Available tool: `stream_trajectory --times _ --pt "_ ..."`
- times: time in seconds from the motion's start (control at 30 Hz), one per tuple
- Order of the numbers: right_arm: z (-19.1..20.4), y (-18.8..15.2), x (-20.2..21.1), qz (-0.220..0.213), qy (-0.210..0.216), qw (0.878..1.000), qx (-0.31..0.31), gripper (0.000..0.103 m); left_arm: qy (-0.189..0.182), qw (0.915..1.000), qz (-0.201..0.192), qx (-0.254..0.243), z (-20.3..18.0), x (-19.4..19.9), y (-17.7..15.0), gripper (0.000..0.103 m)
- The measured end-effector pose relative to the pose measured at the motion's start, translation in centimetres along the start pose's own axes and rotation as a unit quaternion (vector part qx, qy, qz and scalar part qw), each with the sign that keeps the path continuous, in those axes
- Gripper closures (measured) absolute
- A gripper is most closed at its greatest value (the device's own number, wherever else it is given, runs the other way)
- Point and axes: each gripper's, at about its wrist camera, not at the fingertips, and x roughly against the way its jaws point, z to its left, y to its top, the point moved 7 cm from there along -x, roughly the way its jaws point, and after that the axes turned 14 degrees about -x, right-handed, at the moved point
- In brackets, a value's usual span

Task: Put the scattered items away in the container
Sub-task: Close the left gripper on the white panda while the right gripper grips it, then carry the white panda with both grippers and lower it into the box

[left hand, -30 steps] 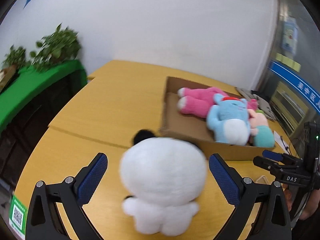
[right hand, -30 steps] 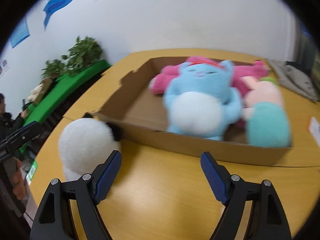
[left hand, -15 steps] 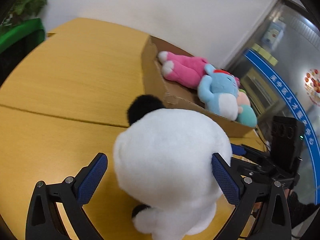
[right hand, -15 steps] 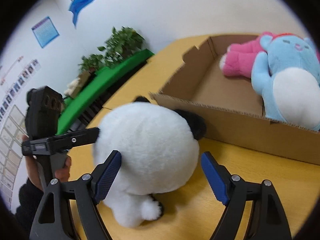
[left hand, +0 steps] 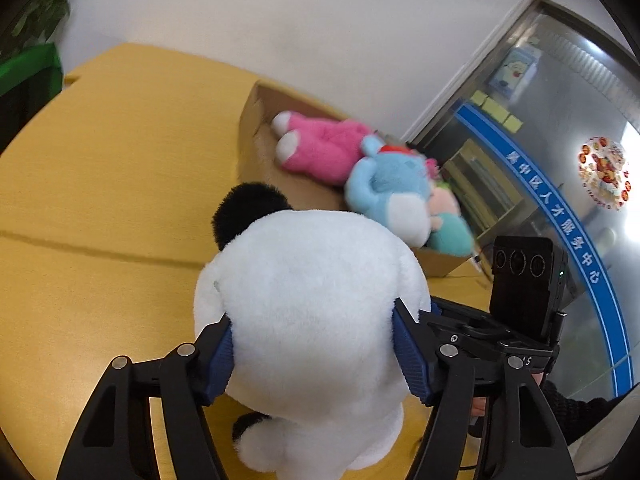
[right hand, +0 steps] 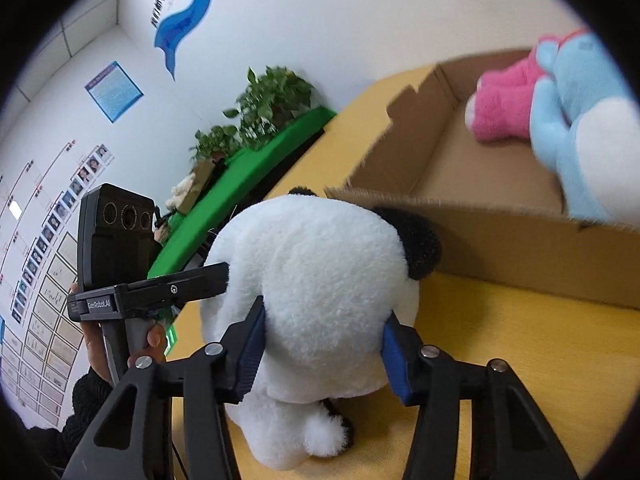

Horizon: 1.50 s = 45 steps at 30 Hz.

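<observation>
On the yellow table, just beside the cardboard box's near wall, sits the white panda plush. Looks light, soft, squashy; best taken across the broad round body, not the black ear. Left gripper is half closed, blue pads dented into its sides, grasping it. Right gripper pinches the same plush from the other side. Pink, blue and teal plush toys already lie inside.

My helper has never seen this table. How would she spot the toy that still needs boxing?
On the yellow table stands an open cardboard box of coloured plush toys. Just outside its near wall sits the panda plush: white with black ears, squeezed by both grippers.
</observation>
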Motion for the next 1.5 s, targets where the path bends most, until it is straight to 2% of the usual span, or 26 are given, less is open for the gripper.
stream_trajectory --times 0.1,0.23,0.33,0.43,0.5,0.57,0.6,0.63,0.67,0.73,0.77,0.83,0.93,1.0,1.07,1.13,1.17,1.2,1.23,1.27,1.3,1.43,1.5 --pt "1.8 2.6 2.7 -0.041 0.005 0.999 0.019 0.053 -0.013 0.9992 -0.032 -0.02 -1.6 0.7 4.3 0.03" --pt "3.8 8.1 5.7 -0.109 -0.019 0.992 0.065 0.053 -0.02 0.9963 -0.067 -0.051 -2.5 -0.5 11.0 0.03" --pt "3.2 13.6 6.5 -0.145 -0.045 0.985 0.081 0.052 -0.028 0.9954 -0.069 -0.06 -1.5 -3.8 15.9 0.03" --pt "1.0 17.2 6.1 -0.165 -0.07 0.982 0.064 0.052 -0.049 0.9964 -0.055 -0.042 0.8 -8.5 18.4 0.03" --pt "-1.8 18.9 4.7 -0.164 -0.088 0.982 0.032 0.052 -0.04 0.9982 -0.026 -0.035 2.4 -11.9 18.5 0.03" --pt "-5.4 18.8 2.7 -0.128 -0.117 0.985 -0.006 0.053 -0.007 0.9986 0.03 -0.042 3.8 -15.7 17.1 0.03" --pt "-7.0 18.3 1.2 -0.099 -0.139 0.985 -0.017 0.056 0.018 0.9959 0.069 -0.056 4.4 -17.7 15.8 0.03" --pt "-8.0 17.4 -0.3 -0.069 -0.157 0.985 -0.016 0.064 0.034 0.9927 0.092 -0.069 4.6 -19.0 14.5 0.027" --pt "-8.9 16.1 -2.0 -0.036 -0.189 0.981 0.004 0.068 0.042 0.9928 0.083 -0.075 4.8 -19.1 14.1 0.026" --pt "-7.9 14.9 -2.6 -0.046 -0.228 0.97 0.075 0.064 0.033 0.9954 0.073 -0.052 5.5 -18.3 13.9 0.023" --pt "-7.3 14.6 -2.5 -0.04 -0.235 0.967 0.092 0.061 0.033 0.996 0.073 -0.038 6.0 -17.9 13.9 0.023" --pt "-5.8 14.9 -1.7 -0.047 -0.22 0.969 0.1 0.055 0.03 0.9965 0.073 -0.025 6.6 -17.1 13.8 0.022" --pt "-3.6 17.2 0.3 -0.086 -0.191 0.973 0.097 0.047 0.031 0.9961 0.074 -0.037 6.8 -16.7 13.6 0.022" --pt "-2.4 20.1 0.7 -0.108 -0.17 0.976 0.085 0.045 0.039 0.9957 0.075 -0.04 6.5 -16.8 13.4 0.022" --pt "-2.5 23.4 -0.9 -0.108 -0.176 0.976 0.073 0.045 0.044 0.9937 0.091 -0.048 5.9 -17.0 12.8 0.021" --pt "-4.2 25.6 -4.2 -0.075 -0.193 0.977 0.059 0.046 0.053 0.9929 0.096 -0.047 5.8 -16.8 12.4 0.02" --pt "-5.9 26.0 -6.4 -0.042 -0.215 0.975 0.044 0.058 0.054 0.993 0.097 -0.043 5.9 -16.7 12.2 0.02" --pt "-7.5 25.6 -8.2 -0.008 -0.235 0.972 0.026 0.064 0.058 0.9924 0.101 -0.039 6.0 -16.6 11.8 0.02" --pt "-9.2 24.7 -10.1 0.029 -0.237 0.971 0.005 0.064 0.067 0.9915 0.102 -0.044 6.0 -16.5 11.5 0.02" --pt "-10.2 23.8 -11.2 0.038 -0.213 0.976 -0.01 0.064 0.068 0.9913 0.101 -0.049 5.7 -16.2 11.3 0.02" --pt "-10.3 23.1 -11.0 0.033 -0.208 0.978 -0.011 0.064 0.067 0.9913 0.102 -0.05 5.3 -15.9 10.9 0.02" --pt "-9.4 21.0 -10.3 0.05 -0.206 0.977 0.003 0.064 0.043 0.9934 0.103 -0.029 4.3 -14.5 9.9 0.02" --pt "-8.7 21.3 -9.4 0.036 -0.199 0.979 0.01 0.061 0.033 0.9953 0.09 -0.012 3.8 -13.1 9.7 0.019"
